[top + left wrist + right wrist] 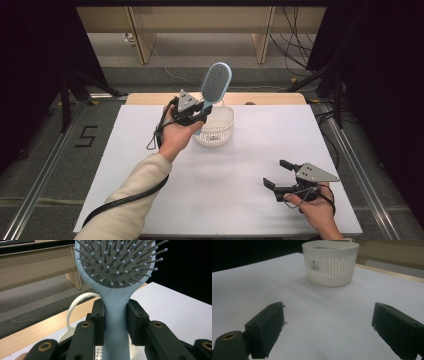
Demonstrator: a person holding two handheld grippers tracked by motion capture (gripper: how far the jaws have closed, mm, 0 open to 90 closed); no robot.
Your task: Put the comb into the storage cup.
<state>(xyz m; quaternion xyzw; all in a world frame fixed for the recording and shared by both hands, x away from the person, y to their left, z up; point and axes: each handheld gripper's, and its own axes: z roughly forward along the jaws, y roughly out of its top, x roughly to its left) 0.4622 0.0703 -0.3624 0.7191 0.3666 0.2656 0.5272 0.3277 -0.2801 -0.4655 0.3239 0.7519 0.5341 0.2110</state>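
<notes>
Light-blue paddle hairbrush (216, 82): upper centre of high view, clamped by handle in left gripper (199, 116), head upright above white slotted basket (215, 126), probably for lowering handle-first into it. Right gripper (276, 174): lower right, jaws wide, empty, resting low over white table (240, 175). Left gripper view adds bristle pins, smiley mark on handle; right gripper view adds basket label.

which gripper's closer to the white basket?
Left. The left gripper holds the hairbrush right over the basket; the right gripper sits open well off it, near the table's front edge.
</notes>
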